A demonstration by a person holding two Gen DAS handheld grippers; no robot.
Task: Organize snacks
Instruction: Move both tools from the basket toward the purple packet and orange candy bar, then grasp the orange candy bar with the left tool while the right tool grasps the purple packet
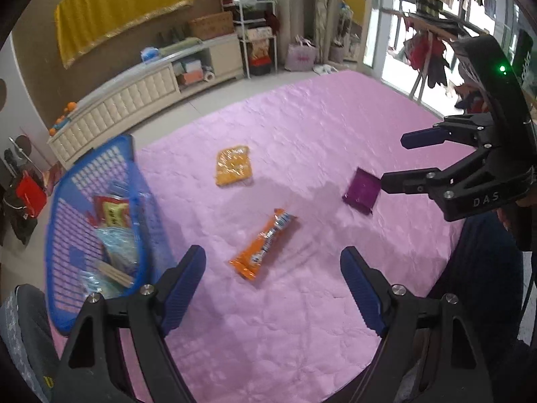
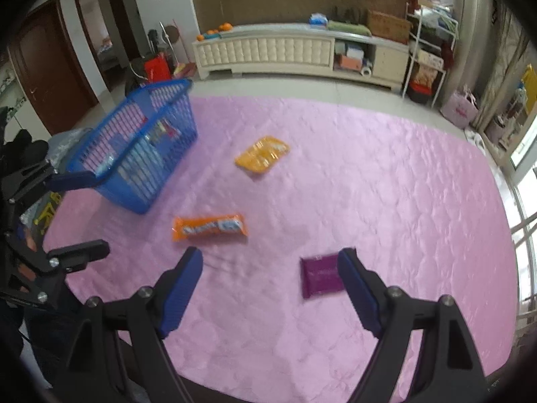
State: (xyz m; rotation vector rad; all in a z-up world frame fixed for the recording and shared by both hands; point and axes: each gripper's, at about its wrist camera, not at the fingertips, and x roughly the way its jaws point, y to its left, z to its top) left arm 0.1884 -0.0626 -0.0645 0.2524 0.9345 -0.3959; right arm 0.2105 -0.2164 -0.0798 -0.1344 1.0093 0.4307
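A blue plastic basket (image 1: 84, 221) holding several snack packs stands at the left of the pink cloth (image 1: 302, 154); it also shows in the right wrist view (image 2: 141, 141). Three snacks lie loose on the cloth: a long orange pack (image 1: 265, 243) (image 2: 209, 227), a flat yellow-orange pack (image 1: 234, 165) (image 2: 262, 152), and a small purple pack (image 1: 361, 190) (image 2: 320, 275). My left gripper (image 1: 273, 285) is open and empty above the cloth, just short of the long orange pack. My right gripper (image 2: 270, 285) is open and empty, its right finger beside the purple pack; it also shows in the left wrist view (image 1: 397, 159).
A long white cabinet (image 2: 302, 53) and a metal shelf rack (image 2: 429, 50) stand beyond the cloth's far edge. A window with hanging clothes (image 1: 436, 16) is at the right. A pink bag (image 2: 459, 110) sits on the floor.
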